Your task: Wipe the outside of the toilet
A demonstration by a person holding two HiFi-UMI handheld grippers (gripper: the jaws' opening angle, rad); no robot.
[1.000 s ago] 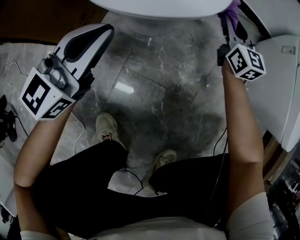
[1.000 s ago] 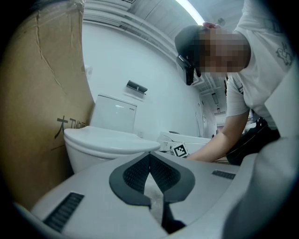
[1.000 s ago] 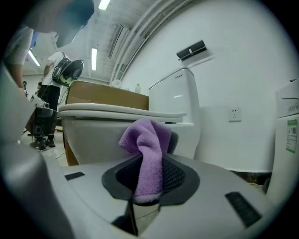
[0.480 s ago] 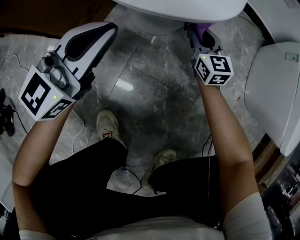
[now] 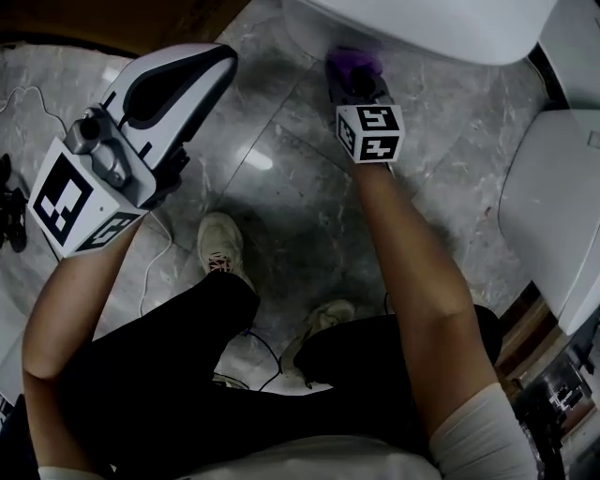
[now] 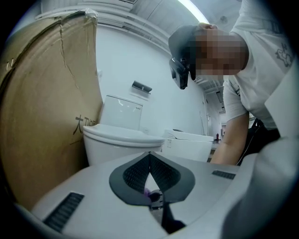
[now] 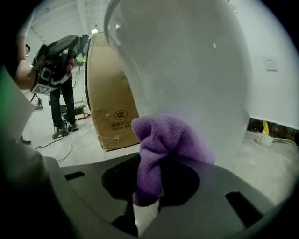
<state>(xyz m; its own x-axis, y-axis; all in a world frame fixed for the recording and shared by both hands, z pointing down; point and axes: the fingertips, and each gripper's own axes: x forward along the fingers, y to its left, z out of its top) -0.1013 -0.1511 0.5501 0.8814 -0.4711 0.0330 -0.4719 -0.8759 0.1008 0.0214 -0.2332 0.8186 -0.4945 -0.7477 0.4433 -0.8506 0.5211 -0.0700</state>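
A white toilet (image 5: 422, 28) stands at the top of the head view. Its rounded base (image 7: 187, 70) fills the right gripper view. My right gripper (image 5: 354, 82) is shut on a purple cloth (image 7: 163, 144) and holds it up against the base near the floor. In the head view the cloth (image 5: 354, 64) shows just under the bowl's edge. My left gripper (image 5: 208, 64) is held up at the left, away from the toilet, with its jaws together and nothing in them. In the left gripper view the toilet (image 6: 121, 140) lies ahead of the shut gripper (image 6: 150, 156).
A second white toilet (image 5: 553, 206) stands at the right. A tall cardboard box (image 6: 42, 116) is beside the first toilet. Cables (image 5: 150, 281) trail over the grey marble floor (image 5: 309, 206) near my shoes. A person's legs (image 7: 63, 112) show far off.
My right gripper has carried the purple cloth leftward and lower, from the bowl's right side to the front of the base. The left gripper has hardly moved.
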